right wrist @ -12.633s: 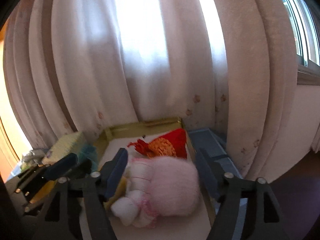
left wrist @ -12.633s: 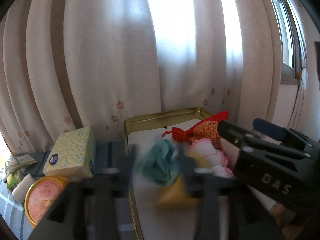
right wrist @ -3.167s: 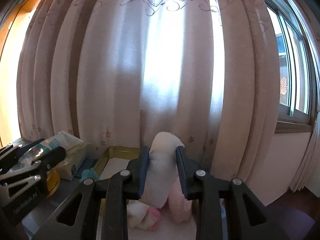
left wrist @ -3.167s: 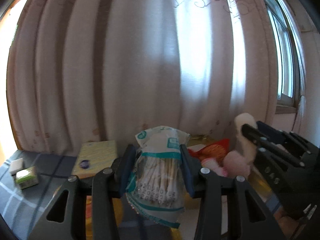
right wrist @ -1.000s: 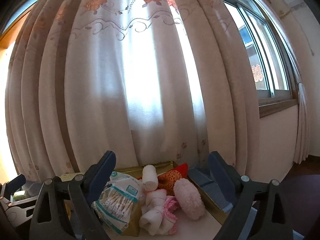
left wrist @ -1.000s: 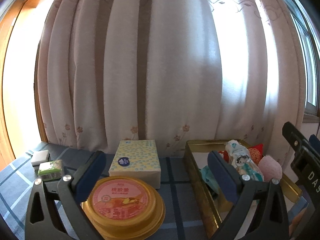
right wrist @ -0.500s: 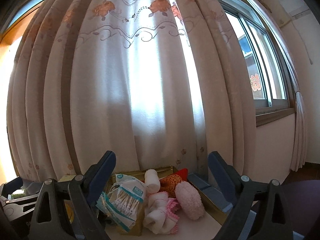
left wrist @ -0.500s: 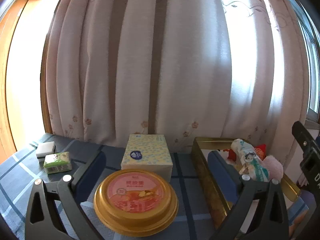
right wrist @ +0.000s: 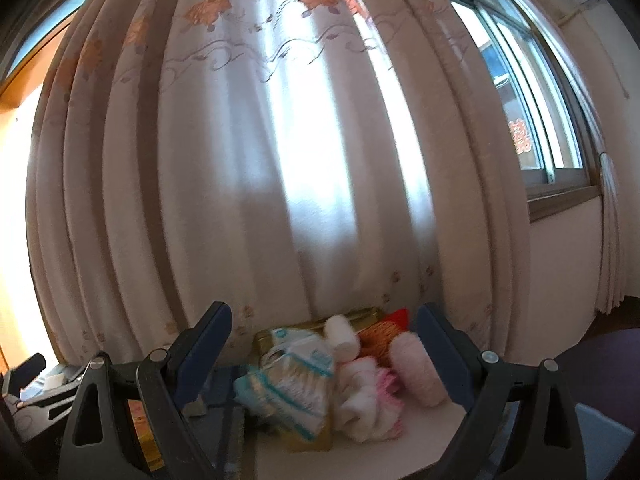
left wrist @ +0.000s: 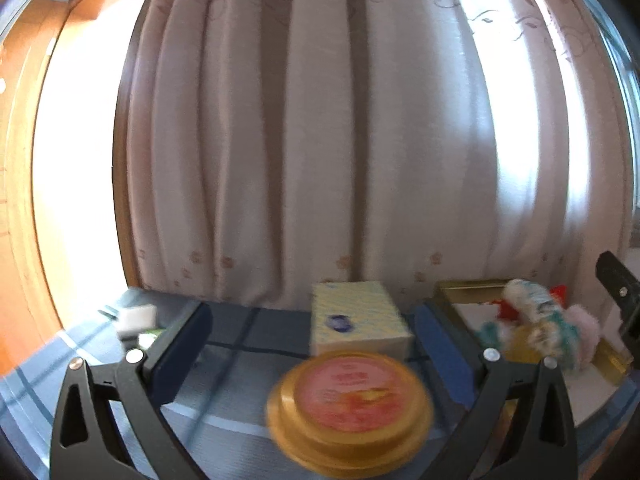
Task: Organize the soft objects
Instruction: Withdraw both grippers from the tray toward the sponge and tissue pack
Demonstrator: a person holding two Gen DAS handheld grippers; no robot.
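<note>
I'm seeing both grippers with jaws spread wide and gripping nothing. My left gripper [left wrist: 312, 344] is framing the round gold-rimmed container [left wrist: 350, 404] with a glossy pink-orange lid, sitting between the jaws toward the right one. Just beyond it I'm seeing the yellow patterned tissue box [left wrist: 358, 320], a soft-edged rectangular block with a blue oval mark. Both are resting on the blue plaid tablecloth [left wrist: 224, 380]. Outside the left jaw I'm picking out a small white block [left wrist: 136, 318] and something green beside it, too blurred to name. None of these is showing clearly in the right wrist view.

Outside the right jaw in the left view, the gold metal tray [left wrist: 464, 286] is holding the soft pile, smeared by blur. The right wrist view is giving it better: my right gripper [right wrist: 322, 346] is framing the pile between its jaws. The crinkly plastic cotton swab pack [right wrist: 292, 384] with teal trim is leaning nearest the left jaw, a white rolled bandage [right wrist: 340, 338] standing behind it, a white-and-pink frilly cloth [right wrist: 366, 400] bunched in the middle, a fluffy pink puff [right wrist: 414, 364] nearest the right jaw, and an orange-and-red embroidered pouch [right wrist: 380, 334] at the back. The tray's white floor [right wrist: 360, 456] is showing smooth and flat there.

Pale pleated curtains [right wrist: 280, 160] with floral embroidery are hanging behind everything; only the right view is showing the window frame [right wrist: 560, 196].
</note>
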